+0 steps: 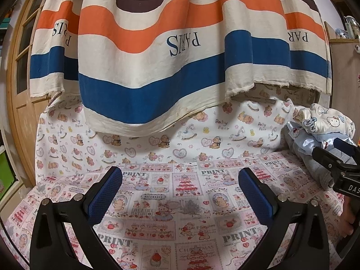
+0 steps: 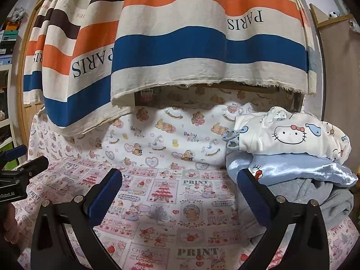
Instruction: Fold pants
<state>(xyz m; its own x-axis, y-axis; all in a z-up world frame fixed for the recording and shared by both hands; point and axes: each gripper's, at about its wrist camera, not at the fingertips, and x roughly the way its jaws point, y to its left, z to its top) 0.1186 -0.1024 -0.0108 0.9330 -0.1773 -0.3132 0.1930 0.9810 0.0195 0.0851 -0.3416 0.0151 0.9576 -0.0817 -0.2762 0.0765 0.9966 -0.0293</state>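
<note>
A pile of clothes lies at the right of the printed table cloth (image 2: 171, 213): a white Hello Kitty garment (image 2: 290, 135) on top, a light blue satin piece (image 2: 299, 166) under it, and grey pants (image 2: 319, 198) at the bottom. The pile also shows in the left wrist view (image 1: 324, 126). My right gripper (image 2: 180, 193) is open and empty, its right finger (image 2: 254, 198) just in front of the pile's left edge. My left gripper (image 1: 180, 193) is open and empty over the bare cloth, left of the pile. Each gripper shows at the edge of the other's view.
A striped cream, orange, blue and brown curtain (image 1: 171, 51) hangs over the back of the table. A bear-print sheet (image 2: 171, 135) covers the back half. A wooden door (image 1: 20, 67) stands at the left, a wooden cabinet (image 2: 337, 72) at the right.
</note>
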